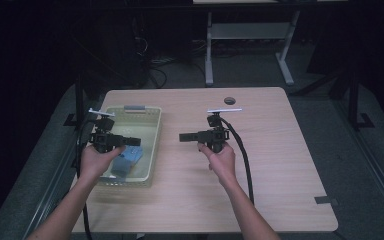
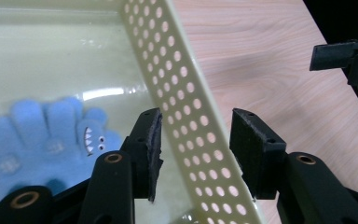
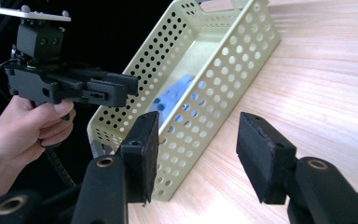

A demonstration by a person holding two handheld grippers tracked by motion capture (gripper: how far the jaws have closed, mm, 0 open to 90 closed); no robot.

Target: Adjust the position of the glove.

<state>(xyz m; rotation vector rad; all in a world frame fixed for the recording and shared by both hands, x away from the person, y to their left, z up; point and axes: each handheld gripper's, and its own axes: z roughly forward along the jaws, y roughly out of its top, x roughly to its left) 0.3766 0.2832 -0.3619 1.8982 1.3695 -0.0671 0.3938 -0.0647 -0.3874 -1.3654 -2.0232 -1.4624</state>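
My main worry is the basket (image 2: 200,140) wall. My left gripper (image 2: 196,144) hangs with its jaws straddling that perforated wall, one jaw inside and one outside, so if I close now I would clamp the wall and drag or tip the whole basket instead of taking the blue glove (image 2: 46,140). The glove lies flat on the basket floor, to the left of my left gripper's inner jaw and a little ahead of it, close to the wall. Being soft and flat, it could slide under a jaw or get pinched by just one finger and slip free when lifted. The glossy floor gives it little friction to hold it in place.

My left gripper is wide open and holds nothing; I cannot tell whether the inner jaw touches the wall.

My right gripper (image 3: 196,154) is also wide open and empty, hovering over the bare worktop (image 3: 326,84) with the basket's outer wall ahead and to its left, apart from it. If I swing it carelessly it could knock the basket sideways.
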